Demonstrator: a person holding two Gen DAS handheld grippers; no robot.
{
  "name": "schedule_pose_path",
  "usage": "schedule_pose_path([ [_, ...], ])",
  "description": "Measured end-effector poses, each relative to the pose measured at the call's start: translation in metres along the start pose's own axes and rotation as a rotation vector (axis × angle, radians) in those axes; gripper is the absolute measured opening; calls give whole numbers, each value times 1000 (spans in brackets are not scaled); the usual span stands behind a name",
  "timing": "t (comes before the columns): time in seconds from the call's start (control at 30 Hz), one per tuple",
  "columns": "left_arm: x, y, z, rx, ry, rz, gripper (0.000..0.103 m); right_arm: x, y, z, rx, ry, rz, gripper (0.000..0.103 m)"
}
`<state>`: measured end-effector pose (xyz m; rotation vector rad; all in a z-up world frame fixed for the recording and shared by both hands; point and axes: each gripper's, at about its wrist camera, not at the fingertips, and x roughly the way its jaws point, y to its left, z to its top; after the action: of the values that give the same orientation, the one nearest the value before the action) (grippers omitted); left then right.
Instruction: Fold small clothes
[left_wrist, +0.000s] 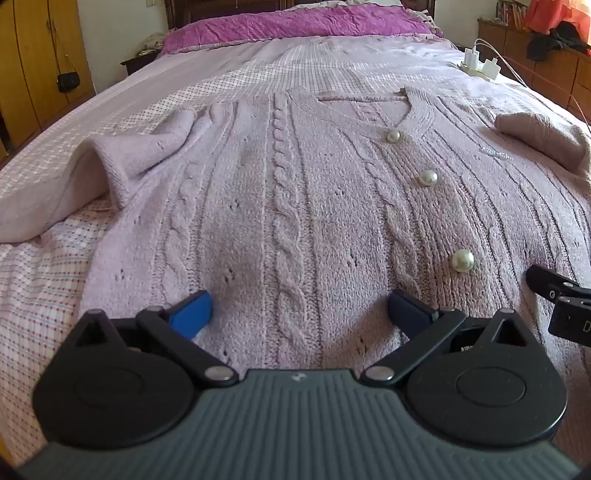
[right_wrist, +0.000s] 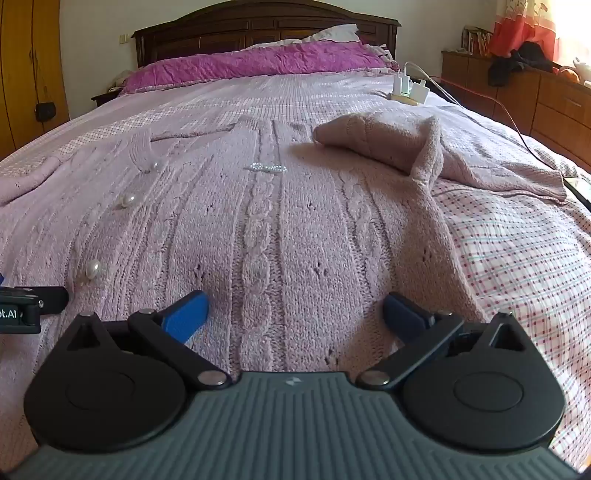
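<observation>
A pale lilac cable-knit cardigan (left_wrist: 295, 192) with pearl buttons (left_wrist: 427, 178) lies flat, front up, on the bed; it also shows in the right wrist view (right_wrist: 288, 229). Its left sleeve (left_wrist: 140, 155) is folded in over the body, and its right sleeve (right_wrist: 384, 140) too. My left gripper (left_wrist: 299, 314) is open, its blue fingers resting low over the hem on the left half. My right gripper (right_wrist: 295, 314) is open over the hem on the right half. Each gripper's edge shows in the other's view.
The bed has a checked pink sheet (right_wrist: 517, 258) and a magenta quilt (right_wrist: 258, 62) at the head. A power strip with chargers (right_wrist: 408, 90) and cables lies far right. A dresser (right_wrist: 535, 92) stands right, a wardrobe (left_wrist: 37, 66) left.
</observation>
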<state>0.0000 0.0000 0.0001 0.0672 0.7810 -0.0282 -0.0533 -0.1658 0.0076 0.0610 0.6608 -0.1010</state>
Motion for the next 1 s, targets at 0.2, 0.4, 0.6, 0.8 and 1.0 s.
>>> schedule_pose_path([
  [0.2, -1, -1, -1, -2, -2, 5, 103, 0, 0, 0, -12, -6, -9, 103],
  [0.4, -1, -1, -1, -1, 7, 4, 103, 0, -1, 1, -13, -7, -9, 103],
  [0.6, -2, 0, 0, 1, 7, 2, 103, -1, 0, 0, -12, -9, -9, 103],
  [0.8, -2, 0, 0, 2, 5, 3, 103, -1, 1, 0, -13, -10, -10, 103],
  [1.0, -1, -1, 0, 3, 3, 4, 103, -1, 0, 0, -14, -12, -10, 103],
])
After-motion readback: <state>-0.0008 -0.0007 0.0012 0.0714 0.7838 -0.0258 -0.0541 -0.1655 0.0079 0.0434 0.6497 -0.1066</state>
